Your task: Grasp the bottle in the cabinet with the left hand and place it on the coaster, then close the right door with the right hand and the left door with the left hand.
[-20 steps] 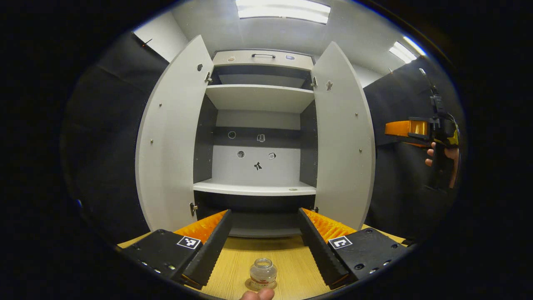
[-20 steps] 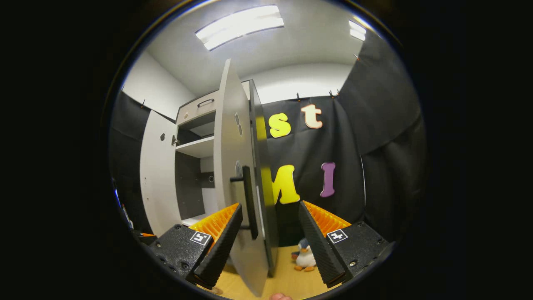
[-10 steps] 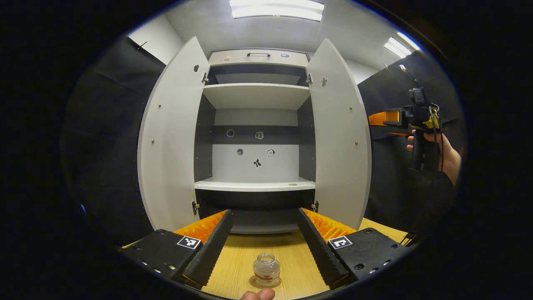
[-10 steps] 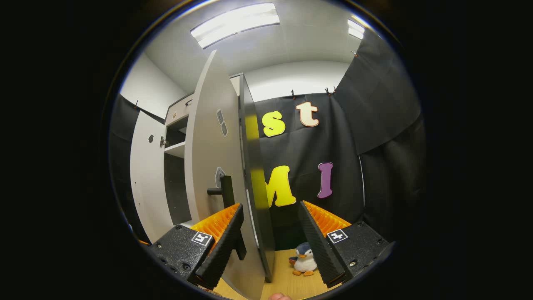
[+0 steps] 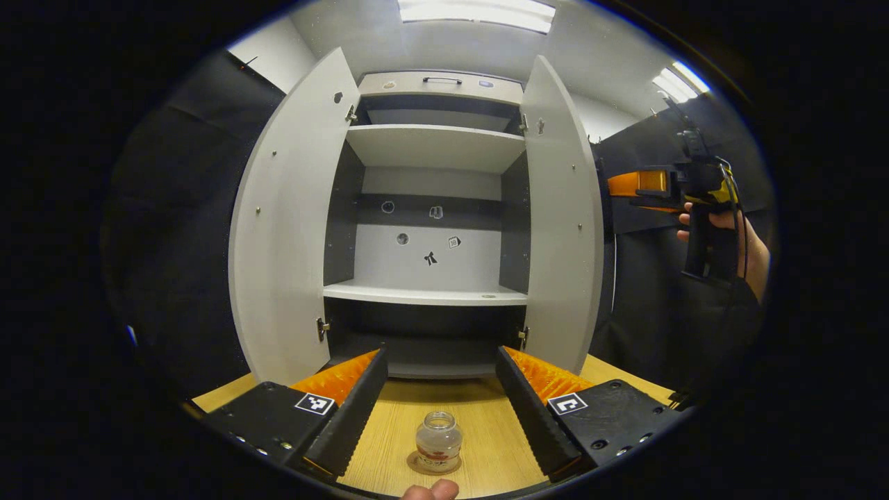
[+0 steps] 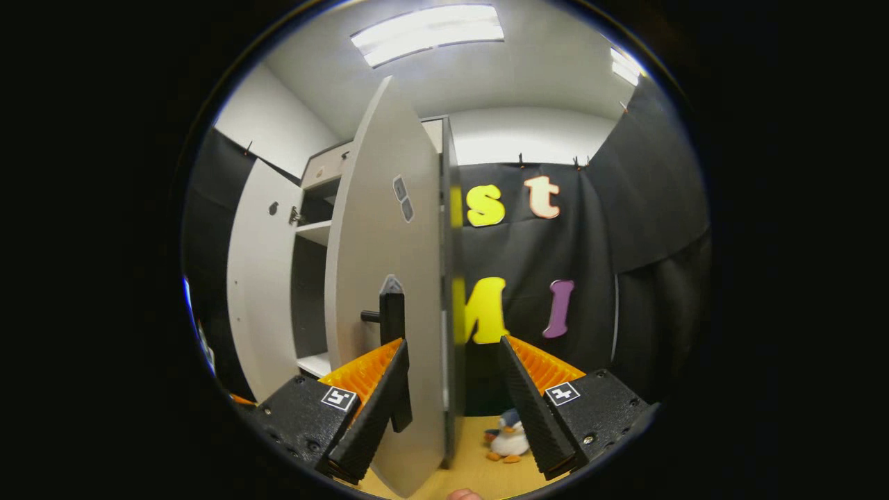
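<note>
With the bottle [image 5: 438, 448] standing on its coaster [image 5: 417, 467] on the table [image 5: 486, 437], the left gripper [image 5: 439, 389] hangs wide and empty, while the right gripper [image 6: 451, 389], jaws wide, straddles the right door's [image 6: 396, 278] edge to close it.

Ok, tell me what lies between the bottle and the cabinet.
Bare wooden tabletop; in the left gripper view, nothing stands between the bottle and the cabinet.

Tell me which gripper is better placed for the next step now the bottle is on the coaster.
Right. The right gripper is open at the right door, beside its handle. The left gripper hangs open over the bottle on the coaster.
</note>
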`<state>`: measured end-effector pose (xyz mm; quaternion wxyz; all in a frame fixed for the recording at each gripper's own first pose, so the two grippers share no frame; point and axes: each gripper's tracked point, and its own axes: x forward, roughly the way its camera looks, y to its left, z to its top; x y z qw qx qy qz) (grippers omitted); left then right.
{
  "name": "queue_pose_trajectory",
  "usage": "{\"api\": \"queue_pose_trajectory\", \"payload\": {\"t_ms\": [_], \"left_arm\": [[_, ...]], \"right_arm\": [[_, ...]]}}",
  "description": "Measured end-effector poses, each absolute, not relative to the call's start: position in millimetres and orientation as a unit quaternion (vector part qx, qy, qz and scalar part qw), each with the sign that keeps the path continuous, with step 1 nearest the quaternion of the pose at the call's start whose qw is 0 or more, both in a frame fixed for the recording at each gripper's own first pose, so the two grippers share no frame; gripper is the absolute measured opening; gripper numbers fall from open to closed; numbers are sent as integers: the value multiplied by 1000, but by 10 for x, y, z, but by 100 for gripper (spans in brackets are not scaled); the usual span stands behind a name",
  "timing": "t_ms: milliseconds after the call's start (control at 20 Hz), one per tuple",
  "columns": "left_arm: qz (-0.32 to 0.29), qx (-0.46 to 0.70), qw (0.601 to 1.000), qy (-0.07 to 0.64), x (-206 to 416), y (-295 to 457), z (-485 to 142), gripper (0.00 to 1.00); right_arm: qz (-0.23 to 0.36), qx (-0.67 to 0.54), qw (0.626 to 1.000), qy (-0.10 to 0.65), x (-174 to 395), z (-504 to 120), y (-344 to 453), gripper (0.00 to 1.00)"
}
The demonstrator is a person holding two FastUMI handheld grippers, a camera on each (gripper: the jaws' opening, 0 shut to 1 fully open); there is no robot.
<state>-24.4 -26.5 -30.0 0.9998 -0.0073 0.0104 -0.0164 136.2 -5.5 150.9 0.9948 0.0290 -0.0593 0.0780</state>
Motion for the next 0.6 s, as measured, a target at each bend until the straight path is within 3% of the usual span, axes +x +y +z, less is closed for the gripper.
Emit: {"api": "queue_pose_trajectory", "payload": {"t_ms": [400, 600], "left_arm": [[7, -5, 1000, 16, -299, 2, -308, 95], [9, -1, 1000, 11, -301, 44, -250, 95]], "right_arm": [[139, 64, 986, -61, 1628, 1448, 708, 81], [136, 62, 987, -62, 1656, 1468, 725, 82]]}}
